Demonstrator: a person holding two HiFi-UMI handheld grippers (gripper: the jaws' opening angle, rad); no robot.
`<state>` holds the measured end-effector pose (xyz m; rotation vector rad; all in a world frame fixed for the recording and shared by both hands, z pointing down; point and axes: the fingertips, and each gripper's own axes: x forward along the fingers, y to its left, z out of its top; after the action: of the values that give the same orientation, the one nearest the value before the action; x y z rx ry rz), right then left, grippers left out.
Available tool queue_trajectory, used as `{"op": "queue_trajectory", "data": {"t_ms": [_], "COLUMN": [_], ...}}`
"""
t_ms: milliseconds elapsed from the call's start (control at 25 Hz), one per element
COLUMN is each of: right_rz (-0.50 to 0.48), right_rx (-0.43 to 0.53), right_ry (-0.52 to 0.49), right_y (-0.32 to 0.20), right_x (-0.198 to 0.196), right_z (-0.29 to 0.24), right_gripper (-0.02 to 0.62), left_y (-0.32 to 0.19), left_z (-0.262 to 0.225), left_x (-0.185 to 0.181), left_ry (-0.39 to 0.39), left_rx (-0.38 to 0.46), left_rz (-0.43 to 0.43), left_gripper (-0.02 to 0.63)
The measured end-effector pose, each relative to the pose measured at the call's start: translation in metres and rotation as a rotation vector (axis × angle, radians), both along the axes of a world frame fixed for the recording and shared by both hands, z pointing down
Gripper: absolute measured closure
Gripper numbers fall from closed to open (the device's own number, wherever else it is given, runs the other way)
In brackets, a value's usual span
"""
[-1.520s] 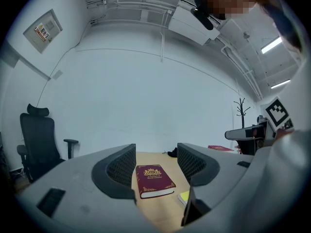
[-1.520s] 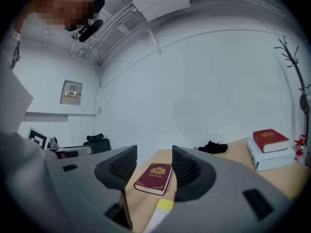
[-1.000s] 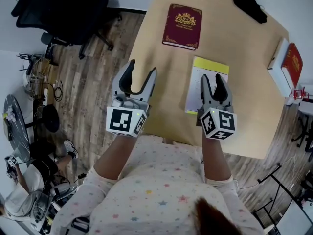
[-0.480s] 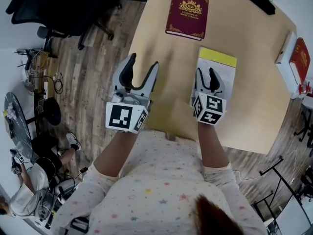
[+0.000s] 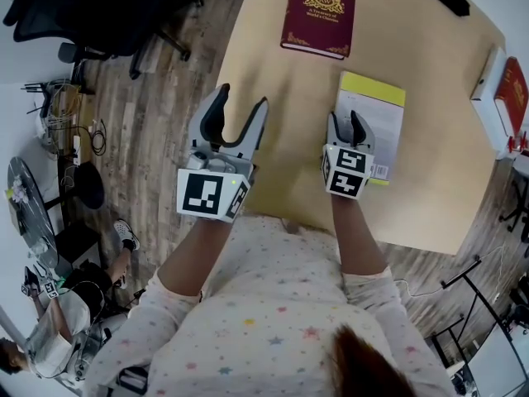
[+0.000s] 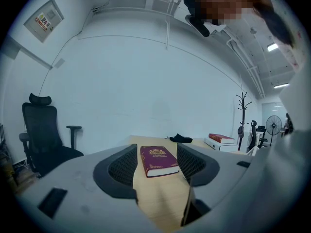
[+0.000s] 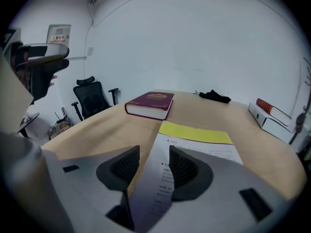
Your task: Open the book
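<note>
A person in a star-print top stands at the near edge of a tan table, a two-jaw gripper in each hand. The right gripper is clenched on the near edge of the white book, which lies on the table's right half with a yellow band across its far end. Only the right gripper view shows the grip: the printed cover rises off the book and runs up between the two dark pads. From above, the marker cube hides that contact.

The left gripper hangs released over the table's left edge, jaws wide apart with nothing between them. Its own view frames a maroon book in the gap, closed and flat on the table well beyond the jaws.

The head view places the maroon book at the far side, left of and beyond the white one. At the right edge, a red book rests on a white box. A black cloth lies at the far end.

An office chair stands on the wood floor to the left. Only the left gripper view takes in a coat stand and a fan at the far right.
</note>
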<state>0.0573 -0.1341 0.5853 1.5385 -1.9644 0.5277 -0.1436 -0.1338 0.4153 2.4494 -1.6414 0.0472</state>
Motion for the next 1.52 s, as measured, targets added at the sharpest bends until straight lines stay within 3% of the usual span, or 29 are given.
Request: {"op": "queue_trajectory", "data": {"t_ms": [560, 920, 1240, 1520], "right_rz": [-0.007, 0.001, -0.004, 0.008], "right_rx": [-0.049, -0.039, -0.022, -0.043], "right_ry": [0.150, 0.073, -0.008, -0.087], "right_y": [-0.001, 0.000, 0.002, 0.002], "right_x": [0.000, 0.002, 0.004, 0.014], "right_z": [0.020, 0.012, -0.003, -0.007], "right_gripper": [0.414, 0.439, 0.540, 0.575], "left_y": [-0.003, 0.000, 0.005, 0.008], "left_z": [0.007, 0.003, -0.001, -0.006], "left_x": [-0.003, -0.001, -0.003, 0.002], "left_ry": [0.000, -0.001, -0.002, -0.003], "left_rx": [-0.017, -0.010, -0.004, 0.004], "left_rz": [-0.002, -0.006, -0.022, -0.022], "left_gripper": [0.365, 0.365, 0.365, 0.365]}}
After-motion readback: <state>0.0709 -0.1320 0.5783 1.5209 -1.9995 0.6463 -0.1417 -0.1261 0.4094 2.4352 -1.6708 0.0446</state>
